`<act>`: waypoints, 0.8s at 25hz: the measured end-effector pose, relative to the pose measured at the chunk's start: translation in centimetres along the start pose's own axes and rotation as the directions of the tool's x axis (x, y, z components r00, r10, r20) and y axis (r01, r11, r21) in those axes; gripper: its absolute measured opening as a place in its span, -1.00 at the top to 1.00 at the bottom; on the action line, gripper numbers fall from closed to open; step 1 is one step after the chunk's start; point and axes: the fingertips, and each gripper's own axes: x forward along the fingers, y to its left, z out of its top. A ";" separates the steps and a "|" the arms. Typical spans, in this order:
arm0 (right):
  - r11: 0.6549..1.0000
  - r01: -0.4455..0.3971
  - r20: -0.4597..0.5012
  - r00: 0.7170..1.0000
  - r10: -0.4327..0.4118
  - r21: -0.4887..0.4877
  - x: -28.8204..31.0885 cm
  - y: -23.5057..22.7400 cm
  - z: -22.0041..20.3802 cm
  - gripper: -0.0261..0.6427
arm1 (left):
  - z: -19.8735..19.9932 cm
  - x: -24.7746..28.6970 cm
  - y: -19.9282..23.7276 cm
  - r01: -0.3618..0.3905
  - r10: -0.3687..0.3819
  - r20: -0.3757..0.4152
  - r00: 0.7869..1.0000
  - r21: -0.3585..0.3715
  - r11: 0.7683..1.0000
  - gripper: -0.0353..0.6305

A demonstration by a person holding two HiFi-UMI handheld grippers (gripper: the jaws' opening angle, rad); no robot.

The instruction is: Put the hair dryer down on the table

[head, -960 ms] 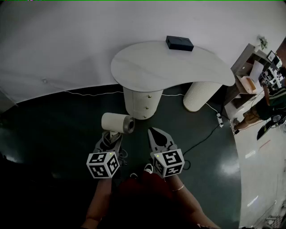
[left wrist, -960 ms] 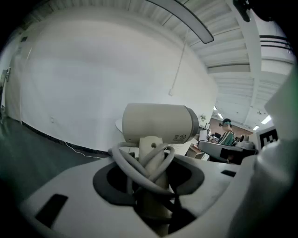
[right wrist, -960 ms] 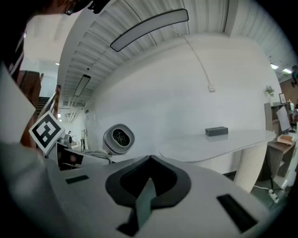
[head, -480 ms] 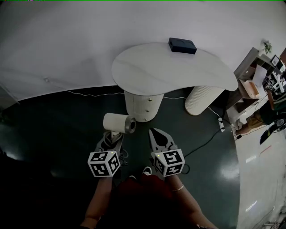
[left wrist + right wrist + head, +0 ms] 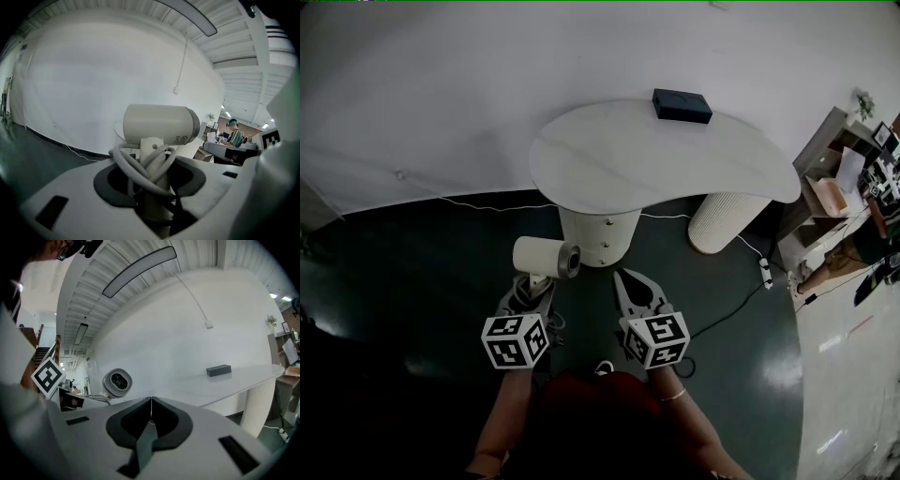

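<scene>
Head view: hair dryer (image 5: 546,256) clamped in the left gripper (image 5: 536,284), lying level in the air above the dark floor (image 5: 412,281), just short of the near edge of the white curved table (image 5: 675,164) and not over it. Right gripper (image 5: 625,277) just beside, jaws pressed together, holding nothing. Black box (image 5: 682,105) at the far edge of the table, with a wide bare surface between it and the near edge. Below the top, a drawer pedestal (image 5: 598,234) straight ahead of the grippers and a ribbed leg (image 5: 727,220) further right; thin cable (image 5: 478,205) along the wall; shelf unit (image 5: 834,150) well apart at the right. Left gripper view: jaws standing wide yet gripping the handle (image 5: 154,154), with the cord (image 5: 126,164) wound in loops around it; the body crosswise above the jaws. Right gripper view: jaws closed tip to tip, nothing between; round back end of the hair dryer at the left, curved table edge with the box at the right. Compared with one second ago: same grip, same posture of both grippers, table edge and pedestal a little nearer to them.
</scene>
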 end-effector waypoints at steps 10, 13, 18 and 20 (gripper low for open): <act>1.000 0.008 0.000 1.000 -0.008 0.013 0.5 -3.0 0.5 0.88 | 1.8 2.3 -0.6 -0.017 0.017 0.008 1.000 0.021 1.000 0.28; 1.000 0.009 0.006 1.000 -0.009 0.020 1.1 -3.6 0.9 0.88 | 2.4 3.3 -0.4 -0.018 0.018 0.004 1.000 0.026 1.000 0.28; 0.999 0.031 0.008 0.999 -0.031 0.028 2.5 -5.2 1.1 0.88 | 3.2 5.5 0.5 -0.017 0.017 -0.004 1.000 0.019 1.000 0.28; 0.998 0.048 0.009 0.999 -0.049 0.030 3.5 -6.0 1.3 0.88 | 3.6 6.9 0.9 -0.007 0.008 -0.008 1.000 0.016 1.000 0.28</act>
